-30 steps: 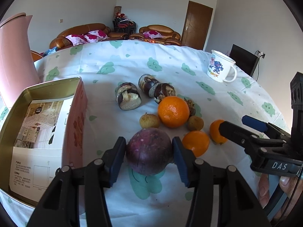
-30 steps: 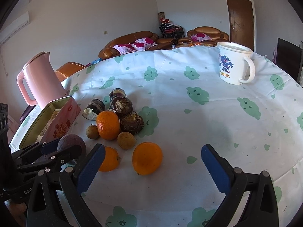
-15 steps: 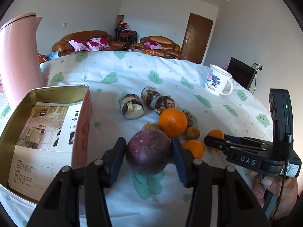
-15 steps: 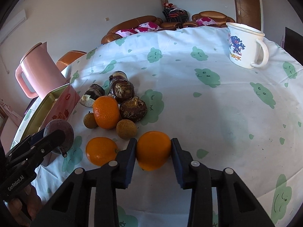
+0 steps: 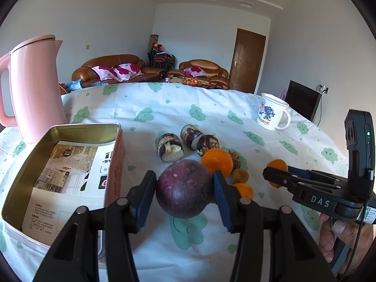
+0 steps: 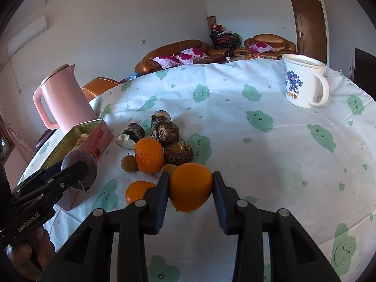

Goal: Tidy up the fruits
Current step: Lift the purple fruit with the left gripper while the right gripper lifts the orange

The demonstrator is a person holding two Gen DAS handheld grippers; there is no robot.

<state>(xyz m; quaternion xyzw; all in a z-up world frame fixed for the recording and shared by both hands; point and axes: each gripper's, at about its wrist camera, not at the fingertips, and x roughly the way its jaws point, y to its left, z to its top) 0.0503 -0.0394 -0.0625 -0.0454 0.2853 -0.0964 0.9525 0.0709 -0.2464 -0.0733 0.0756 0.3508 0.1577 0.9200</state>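
My left gripper (image 5: 184,189) is shut on a round purple fruit (image 5: 184,188), held just above the cloth beside the open gold tin (image 5: 21,176). In the right wrist view that purple fruit (image 6: 80,166) hangs at the left in the left gripper (image 6: 77,174), near the pink tin (image 6: 94,138). My right gripper (image 6: 190,186) is shut on an orange (image 6: 190,186), lifted slightly off the table. Seen from the left wrist, the right gripper (image 5: 273,175) pinches that orange (image 5: 276,165). A bigger orange (image 6: 149,155), a small orange (image 6: 137,190) and several brown fruits (image 6: 178,152) lie in a cluster.
A pink kettle (image 5: 35,87) stands behind the tin at the left. A white printed mug (image 6: 303,82) sits at the far right of the cloud-patterned tablecloth (image 6: 282,152). The tin holds a printed leaflet (image 5: 70,171). A hand (image 5: 338,237) grips the right gripper's handle.
My right gripper went from wide open to shut on the orange and lifted it a little. The left gripper rose slightly with the purple fruit.
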